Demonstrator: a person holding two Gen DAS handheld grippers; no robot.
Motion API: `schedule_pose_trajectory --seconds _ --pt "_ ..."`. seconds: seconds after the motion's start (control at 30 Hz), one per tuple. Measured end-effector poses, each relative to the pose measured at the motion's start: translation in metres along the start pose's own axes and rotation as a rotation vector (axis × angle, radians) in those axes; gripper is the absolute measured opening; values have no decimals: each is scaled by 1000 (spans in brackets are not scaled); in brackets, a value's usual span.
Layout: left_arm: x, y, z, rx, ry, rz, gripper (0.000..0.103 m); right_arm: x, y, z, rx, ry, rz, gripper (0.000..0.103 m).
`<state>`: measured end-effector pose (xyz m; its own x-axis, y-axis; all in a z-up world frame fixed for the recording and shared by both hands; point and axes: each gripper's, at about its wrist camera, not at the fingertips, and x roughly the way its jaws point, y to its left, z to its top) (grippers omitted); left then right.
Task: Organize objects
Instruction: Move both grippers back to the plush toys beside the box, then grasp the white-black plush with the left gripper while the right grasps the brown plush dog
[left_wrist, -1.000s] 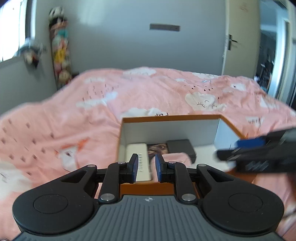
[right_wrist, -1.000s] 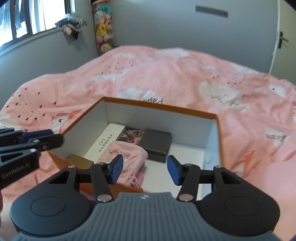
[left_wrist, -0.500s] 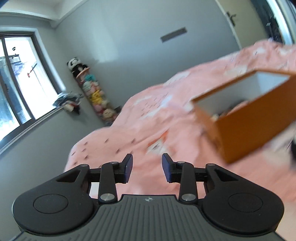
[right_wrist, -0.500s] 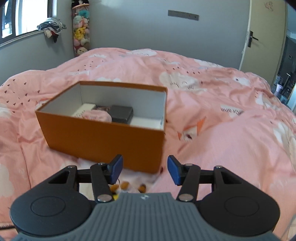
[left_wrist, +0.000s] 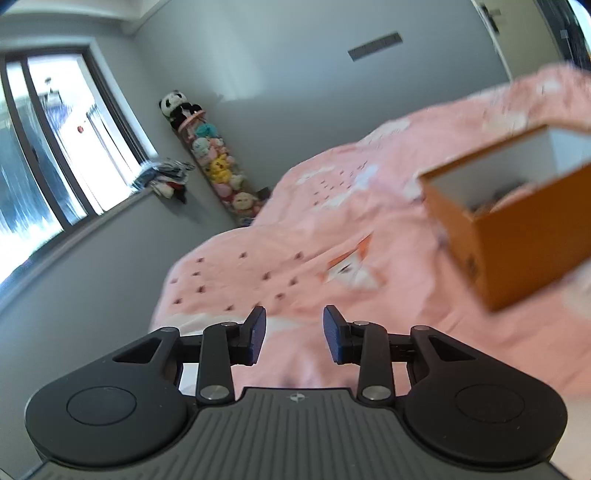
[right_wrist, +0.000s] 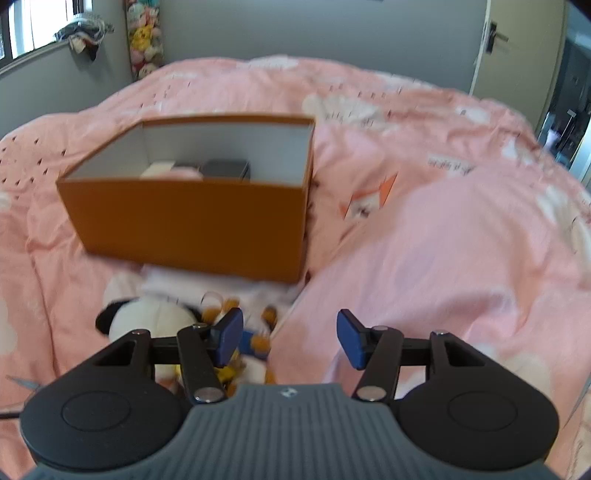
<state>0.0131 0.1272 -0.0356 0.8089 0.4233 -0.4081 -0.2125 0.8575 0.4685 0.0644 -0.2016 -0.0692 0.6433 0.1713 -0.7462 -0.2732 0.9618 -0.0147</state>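
Lying below orange box (right_wrist: 192, 221), plush toys (right_wrist: 155, 325), right view only

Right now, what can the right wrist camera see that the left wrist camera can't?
Only the right view shows soft toys lying on the bed in front of the box, the things inside the box, and the right fingers, opening with nothing between them. Only the left view shows the window, the whole toy stack and the empty left fingers. Both show the orange box and pink bedspread.
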Motion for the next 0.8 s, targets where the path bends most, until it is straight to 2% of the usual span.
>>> schedule_pose_trajectory --seconds 0.1,0.17,0.3,0.4,0.53,0.63,0.73,0.8 --pt "-6 -8 13 -44 18 -85 40 6 -2 -5 11 51 34 54" --pt "-10 -15 18 -73 36 -137 41 12 -4 -8 26 83 46 44" --pt "-16 -32 26 -92 79 -237 41 22 -3 -12 34 131 56 44" --pt "-18 -44 31 -111 110 -328 41 27 6 -15 -1 150 100 47" --pt "-18 -65 41 -166 176 -509 41 31 12 -16 -24 157 137 52" --pt "-15 -82 47 -222 241 -647 41 32 10 -18 -11 165 144 52" --pt "-15 -104 52 -190 274 -719 41 22 8 -17 -18 130 164 51" --pt "-19 -121 56 -123 268 -746 41 17 9 -17 -29 135 194 43"
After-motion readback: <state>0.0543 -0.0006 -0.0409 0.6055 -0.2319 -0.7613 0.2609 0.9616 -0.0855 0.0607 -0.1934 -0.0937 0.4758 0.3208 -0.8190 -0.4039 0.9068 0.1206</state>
